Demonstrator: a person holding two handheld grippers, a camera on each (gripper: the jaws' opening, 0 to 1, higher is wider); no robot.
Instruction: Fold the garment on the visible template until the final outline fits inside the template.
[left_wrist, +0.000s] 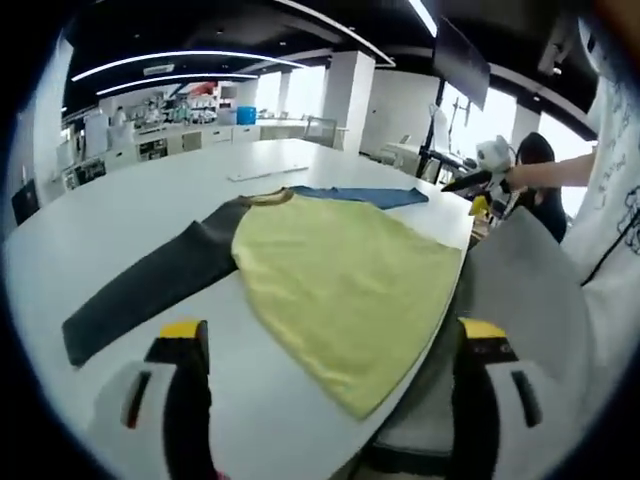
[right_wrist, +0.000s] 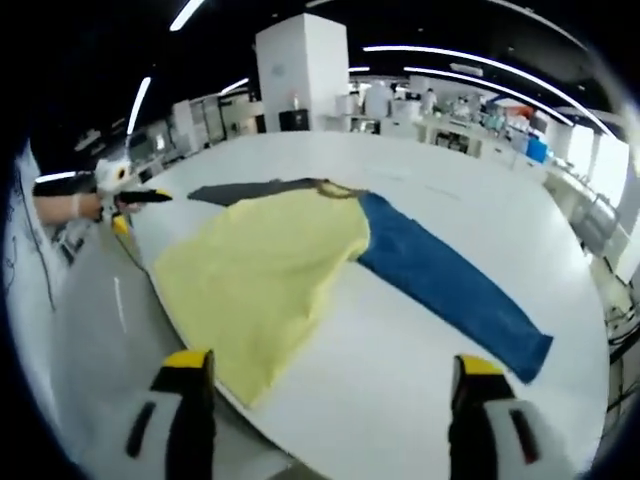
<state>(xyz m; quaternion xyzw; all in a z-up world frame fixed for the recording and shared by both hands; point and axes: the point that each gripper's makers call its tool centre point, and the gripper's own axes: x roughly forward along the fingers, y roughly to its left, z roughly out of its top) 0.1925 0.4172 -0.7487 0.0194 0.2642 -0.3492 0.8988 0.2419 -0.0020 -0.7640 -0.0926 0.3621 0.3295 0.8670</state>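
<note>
A garment with a yellow body (left_wrist: 340, 270) lies flat on the white table (left_wrist: 150, 200). Its dark grey sleeve (left_wrist: 150, 285) stretches one way and its blue sleeve (left_wrist: 365, 196) the other. The hem reaches the table's near edge. My left gripper (left_wrist: 333, 335) is open, jaws wide apart over the hem corner, with nothing held. The right gripper view shows the same yellow body (right_wrist: 260, 270), the blue sleeve (right_wrist: 450, 285) and the dark sleeve (right_wrist: 235, 190). My right gripper (right_wrist: 334, 362) hangs open above the table edge. Each gripper shows in the other's view (left_wrist: 470, 182) (right_wrist: 130, 195), off beyond the edge.
The table's curved edge (right_wrist: 150, 290) borders grey floor (right_wrist: 95, 330). A person in a white shirt (left_wrist: 610, 200) stands close beside the table. A thin pale strip (left_wrist: 265, 174) lies on the far table surface. Lab benches and a white pillar (right_wrist: 300, 75) stand behind.
</note>
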